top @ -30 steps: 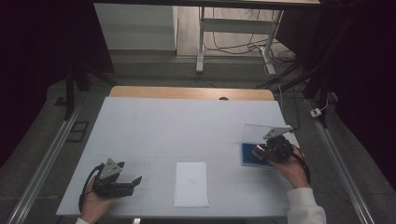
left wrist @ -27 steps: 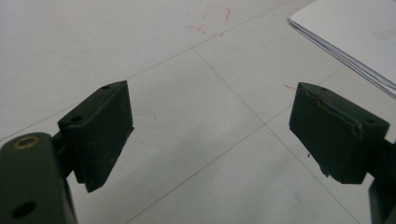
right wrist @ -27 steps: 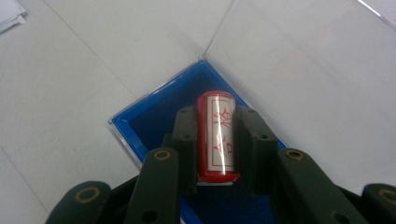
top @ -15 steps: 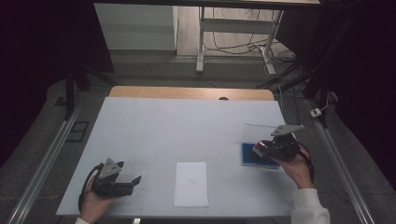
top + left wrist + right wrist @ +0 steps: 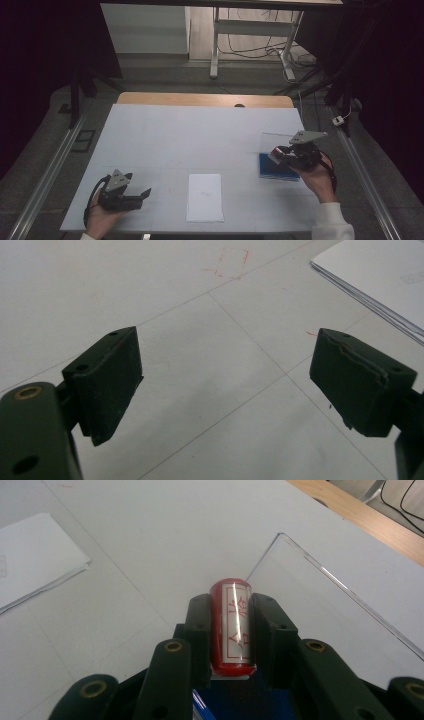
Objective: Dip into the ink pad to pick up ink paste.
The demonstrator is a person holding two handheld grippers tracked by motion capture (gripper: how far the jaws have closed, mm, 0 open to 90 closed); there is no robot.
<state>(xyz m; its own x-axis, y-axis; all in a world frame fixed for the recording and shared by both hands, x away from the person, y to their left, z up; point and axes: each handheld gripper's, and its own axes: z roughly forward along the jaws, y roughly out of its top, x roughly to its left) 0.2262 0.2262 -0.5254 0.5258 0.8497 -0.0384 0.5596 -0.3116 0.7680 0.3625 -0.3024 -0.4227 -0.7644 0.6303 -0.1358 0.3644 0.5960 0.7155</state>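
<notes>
Right claw (image 5: 230, 630) is clamped on the small red stamp (image 5: 230, 625) above the blue ink pad (image 5: 278, 167), a light, rigid, smooth-sided piece best pinched mid-body, while the left claw (image 5: 225, 385) rests wide open, empty, on the worktop (image 5: 200, 130).

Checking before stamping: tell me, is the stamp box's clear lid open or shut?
Open: the clear lid stands raised behind the blue box; the right gripper holds the red stamp.
</notes>
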